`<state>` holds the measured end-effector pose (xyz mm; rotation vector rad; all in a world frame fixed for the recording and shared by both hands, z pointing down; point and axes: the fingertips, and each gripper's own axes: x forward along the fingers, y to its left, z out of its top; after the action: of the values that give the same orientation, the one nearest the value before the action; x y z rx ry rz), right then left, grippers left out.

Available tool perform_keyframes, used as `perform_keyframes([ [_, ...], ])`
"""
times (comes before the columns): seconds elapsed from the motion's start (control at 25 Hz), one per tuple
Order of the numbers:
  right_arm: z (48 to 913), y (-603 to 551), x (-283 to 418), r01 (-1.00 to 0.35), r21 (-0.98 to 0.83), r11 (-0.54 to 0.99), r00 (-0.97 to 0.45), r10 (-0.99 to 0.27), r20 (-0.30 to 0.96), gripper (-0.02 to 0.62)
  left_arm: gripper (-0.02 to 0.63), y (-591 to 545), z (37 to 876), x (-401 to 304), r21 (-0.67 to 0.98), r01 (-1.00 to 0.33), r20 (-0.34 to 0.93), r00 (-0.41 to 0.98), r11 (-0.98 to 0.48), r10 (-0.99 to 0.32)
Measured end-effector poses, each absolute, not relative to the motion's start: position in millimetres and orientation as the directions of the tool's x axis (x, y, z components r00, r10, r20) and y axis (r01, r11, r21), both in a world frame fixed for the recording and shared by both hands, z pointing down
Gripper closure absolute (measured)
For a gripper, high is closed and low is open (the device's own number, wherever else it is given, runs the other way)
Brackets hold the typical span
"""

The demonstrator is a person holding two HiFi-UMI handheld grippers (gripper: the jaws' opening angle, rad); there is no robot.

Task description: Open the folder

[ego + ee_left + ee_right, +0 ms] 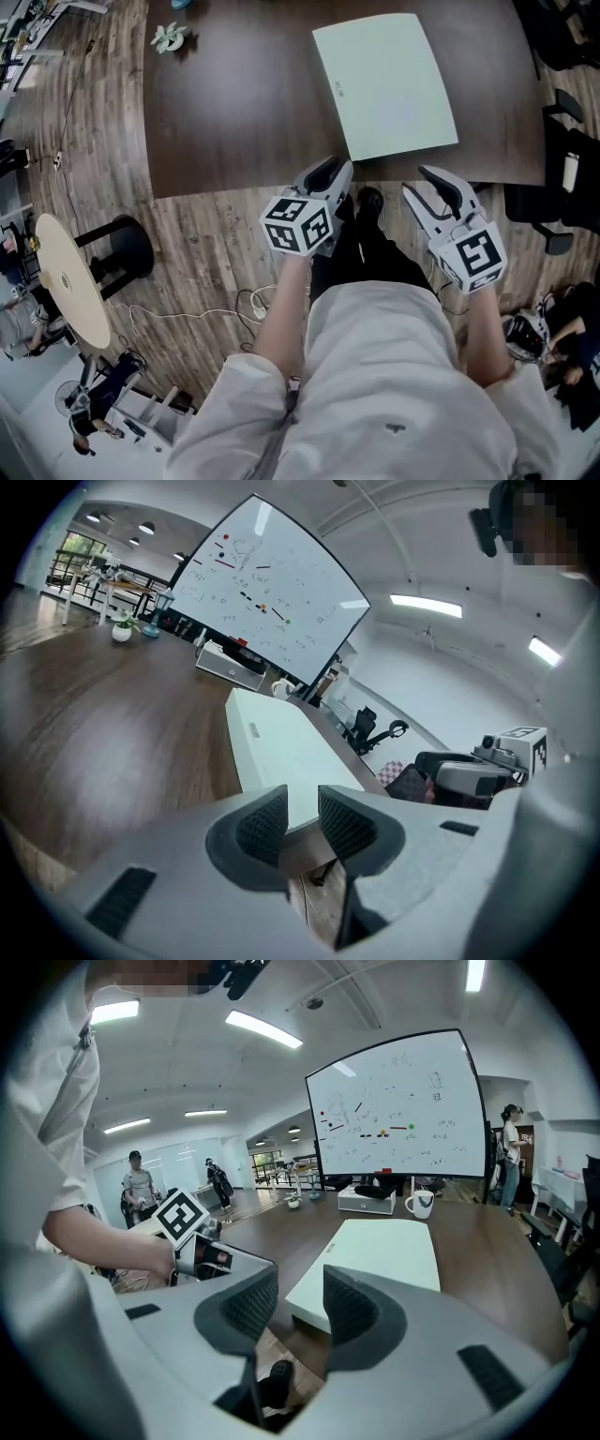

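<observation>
A white mug (419, 1204) stands beyond the folder (385, 84), its inside out of sight. A small pot (170, 37) far off to the folder's left holds a leafy plant. The pale green folder lies shut and flat on the dark table (234, 112), close to its front edge. The left gripper (333, 172) hovers just short of the folder's near left corner and the right gripper (419, 184) just short of its near edge. Both are clear of the folder, with their jaws partly apart and nothing between the pads
</observation>
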<state>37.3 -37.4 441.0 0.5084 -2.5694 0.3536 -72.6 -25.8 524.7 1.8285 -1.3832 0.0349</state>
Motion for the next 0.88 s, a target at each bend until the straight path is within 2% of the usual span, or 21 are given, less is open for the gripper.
perform_keyframes([
  [0.88,468.6,-54.4,46.8,-0.473,-0.166,0.865,-0.769,-0.314,0.556,0.448,0.520,-53.5,572.3,-75.1,0.688,-0.726,0.481,0.445,0.010,-0.756],
])
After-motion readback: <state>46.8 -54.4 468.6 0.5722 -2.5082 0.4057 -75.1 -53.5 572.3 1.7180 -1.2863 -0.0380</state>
